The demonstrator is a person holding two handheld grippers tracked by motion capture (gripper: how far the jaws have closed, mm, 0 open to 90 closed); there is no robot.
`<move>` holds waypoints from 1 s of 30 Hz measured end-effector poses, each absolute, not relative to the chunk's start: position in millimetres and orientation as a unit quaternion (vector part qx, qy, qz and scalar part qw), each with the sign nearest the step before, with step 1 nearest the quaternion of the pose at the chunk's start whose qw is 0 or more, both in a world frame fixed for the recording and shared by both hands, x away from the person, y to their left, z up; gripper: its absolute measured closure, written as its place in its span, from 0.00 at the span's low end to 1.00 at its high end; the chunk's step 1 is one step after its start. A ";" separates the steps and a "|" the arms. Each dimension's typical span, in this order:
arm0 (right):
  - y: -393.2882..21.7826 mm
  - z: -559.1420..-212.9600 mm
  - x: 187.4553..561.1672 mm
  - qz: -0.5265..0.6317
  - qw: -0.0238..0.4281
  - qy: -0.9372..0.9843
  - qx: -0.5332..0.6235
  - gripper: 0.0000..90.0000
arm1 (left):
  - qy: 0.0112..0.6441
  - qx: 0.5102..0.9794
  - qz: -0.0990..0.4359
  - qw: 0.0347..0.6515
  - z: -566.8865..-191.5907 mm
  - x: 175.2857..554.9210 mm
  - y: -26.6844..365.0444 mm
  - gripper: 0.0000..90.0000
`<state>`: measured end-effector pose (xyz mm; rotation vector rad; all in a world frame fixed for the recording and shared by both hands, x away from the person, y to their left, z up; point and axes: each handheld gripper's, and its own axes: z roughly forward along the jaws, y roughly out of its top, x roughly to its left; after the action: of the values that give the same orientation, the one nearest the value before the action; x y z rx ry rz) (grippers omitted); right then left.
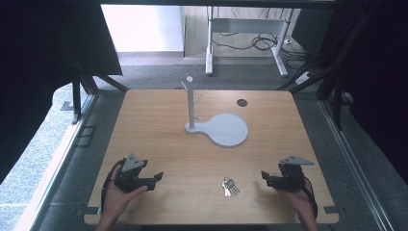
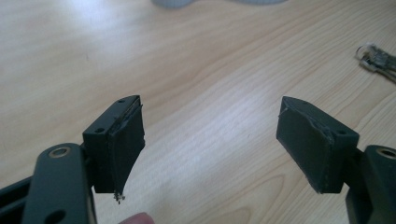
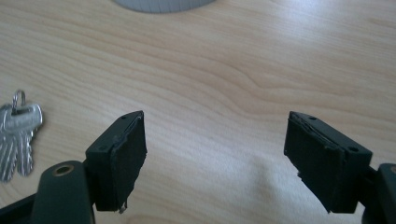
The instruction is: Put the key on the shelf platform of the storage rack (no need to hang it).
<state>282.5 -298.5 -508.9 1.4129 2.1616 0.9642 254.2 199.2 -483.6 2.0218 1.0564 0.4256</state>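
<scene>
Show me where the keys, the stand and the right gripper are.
keys (image 1: 230, 186), high view, middle of the bunch
stand (image 1: 191, 103), high view, upright post
right gripper (image 3: 215, 158), right gripper view, midway between its open fingertips

Keys cut off by right edge, stand base by top.
</scene>
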 end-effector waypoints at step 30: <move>-325.4 -504.9 266.1 0.371 0.180 0.761 0.502 0.40 | 0.395 0.814 0.175 0.387 -486.8 243.7 191.2 0.27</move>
<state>266.1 -325.4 -504.9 1.4179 2.1494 1.0485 243.7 191.2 -486.8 2.0726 1.0060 0.4463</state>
